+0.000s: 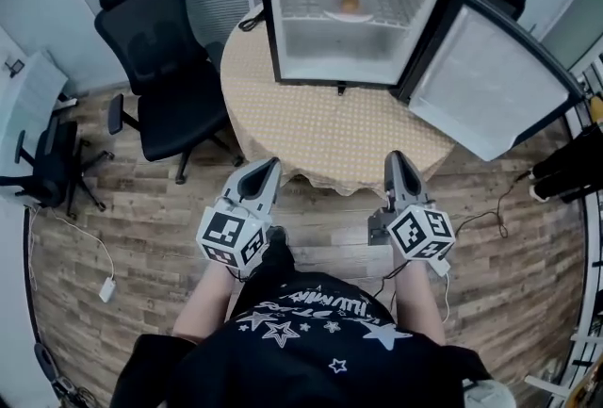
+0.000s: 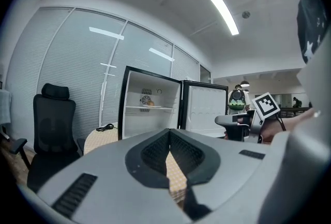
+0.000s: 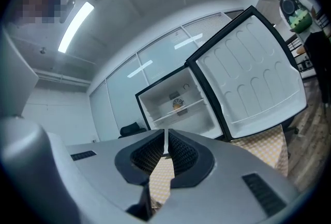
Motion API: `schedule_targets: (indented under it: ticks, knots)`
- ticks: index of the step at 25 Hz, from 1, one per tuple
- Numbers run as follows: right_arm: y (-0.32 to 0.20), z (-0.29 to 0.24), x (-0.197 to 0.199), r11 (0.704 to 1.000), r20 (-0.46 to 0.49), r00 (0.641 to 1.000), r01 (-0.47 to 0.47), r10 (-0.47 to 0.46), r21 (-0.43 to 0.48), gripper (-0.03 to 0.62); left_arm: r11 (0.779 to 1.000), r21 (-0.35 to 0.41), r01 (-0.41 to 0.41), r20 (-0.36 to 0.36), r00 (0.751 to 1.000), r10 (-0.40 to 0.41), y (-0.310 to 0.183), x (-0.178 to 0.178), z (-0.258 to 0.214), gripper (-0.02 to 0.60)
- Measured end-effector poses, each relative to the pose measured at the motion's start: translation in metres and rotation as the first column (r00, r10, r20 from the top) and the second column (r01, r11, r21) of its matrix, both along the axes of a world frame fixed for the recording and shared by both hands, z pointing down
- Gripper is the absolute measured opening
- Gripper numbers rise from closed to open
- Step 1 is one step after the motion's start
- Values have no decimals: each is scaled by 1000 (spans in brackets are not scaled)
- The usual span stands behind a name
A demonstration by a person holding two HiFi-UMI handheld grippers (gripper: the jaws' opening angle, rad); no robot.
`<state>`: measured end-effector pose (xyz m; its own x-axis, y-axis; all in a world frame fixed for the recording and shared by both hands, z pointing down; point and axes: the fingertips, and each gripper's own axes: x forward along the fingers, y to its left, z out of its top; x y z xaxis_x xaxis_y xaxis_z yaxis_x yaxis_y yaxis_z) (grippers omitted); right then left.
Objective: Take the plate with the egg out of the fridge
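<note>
A small black fridge (image 1: 353, 15) stands open on a round table (image 1: 320, 128), its door (image 1: 490, 81) swung out to the right. On its wire shelf a white plate (image 1: 350, 17) carries a brown egg (image 1: 350, 4); the egg (image 2: 150, 103) also shows in the left gripper view, and the plate (image 3: 179, 106) in the right gripper view. My left gripper (image 1: 271, 167) and right gripper (image 1: 394, 160) hover side by side at the table's near edge, well short of the fridge. Both are shut with nothing between the jaws.
A black office chair (image 1: 160, 67) stands left of the table, and a second chair (image 1: 42, 161) sits at the far left. A black cable (image 1: 252, 18) lies on the table beside the fridge. Cables and a white adapter (image 1: 107, 288) lie on the wooden floor.
</note>
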<state>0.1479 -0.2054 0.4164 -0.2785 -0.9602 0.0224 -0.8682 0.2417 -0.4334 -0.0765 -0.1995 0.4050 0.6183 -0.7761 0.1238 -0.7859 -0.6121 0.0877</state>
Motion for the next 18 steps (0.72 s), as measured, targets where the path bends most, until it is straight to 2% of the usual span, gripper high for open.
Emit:
schedule_targets:
  ticks: [8, 13, 18]
  knots:
    - [-50, -3, -9, 997, 43, 997, -65, 66, -30, 38, 997, -27, -70, -26, 997, 69, -68, -8, 3, 6]
    - [-70, -9, -22, 997, -61, 996, -74, 72, -33, 38, 992, -36, -119, -47, 992, 117, -103, -8, 2, 6]
    - [-83, -6, -28, 994, -37, 996, -88, 86, -61, 38, 984, -51, -170, -65, 984, 167, -130, -2, 8, 6]
